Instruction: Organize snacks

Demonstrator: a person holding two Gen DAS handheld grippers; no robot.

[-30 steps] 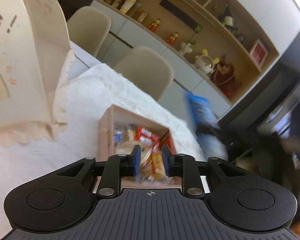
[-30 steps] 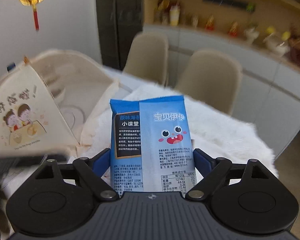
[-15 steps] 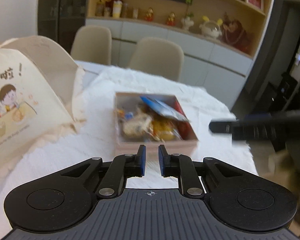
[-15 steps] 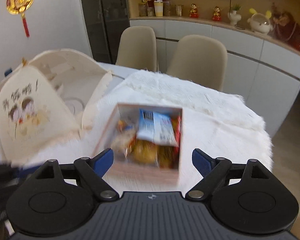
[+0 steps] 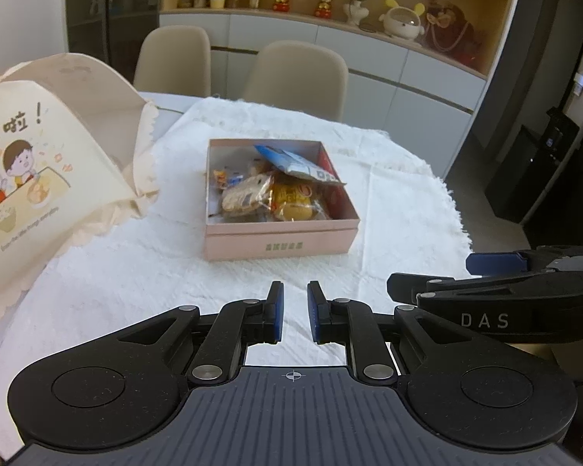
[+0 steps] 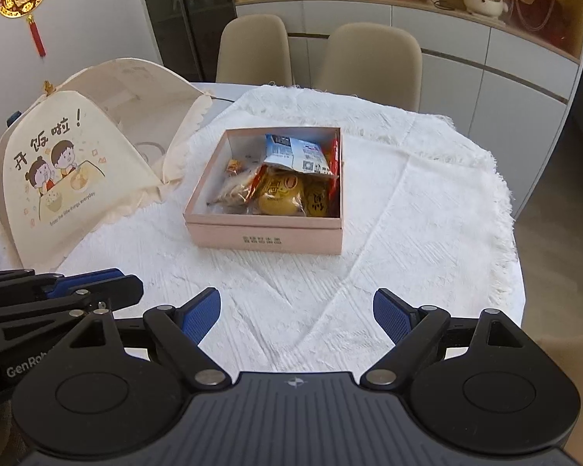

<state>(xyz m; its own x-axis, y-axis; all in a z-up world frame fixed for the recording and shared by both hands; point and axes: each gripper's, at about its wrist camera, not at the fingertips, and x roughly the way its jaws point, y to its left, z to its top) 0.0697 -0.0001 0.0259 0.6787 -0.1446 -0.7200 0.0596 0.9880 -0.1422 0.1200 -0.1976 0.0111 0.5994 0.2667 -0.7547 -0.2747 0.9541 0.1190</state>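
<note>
A pink open box point(image 5: 280, 244) point(image 6: 264, 239) sits on the white cloth, filled with several snack packs. A blue snack packet point(image 5: 295, 163) point(image 6: 297, 153) lies on top at the box's far right, above yellow packs point(image 6: 281, 194). My left gripper point(image 5: 293, 312) is nearly shut with nothing between its pads, held near the table's front, short of the box. My right gripper point(image 6: 297, 316) is open wide and empty, also short of the box. Each gripper shows in the other's view, the right gripper point(image 5: 501, 291) and the left gripper point(image 6: 58, 291).
A cream fabric food cover point(image 5: 46, 163) point(image 6: 74, 163) with cartoon children stands left of the box. Two beige chairs point(image 6: 365, 62) stand behind the table. A white textured cloth point(image 6: 408, 213) covers the table; its fringed edge drops off at right.
My right gripper held the blue packet, let it go into the box and opened. Both grippers then drew back from the box toward the table's front.
</note>
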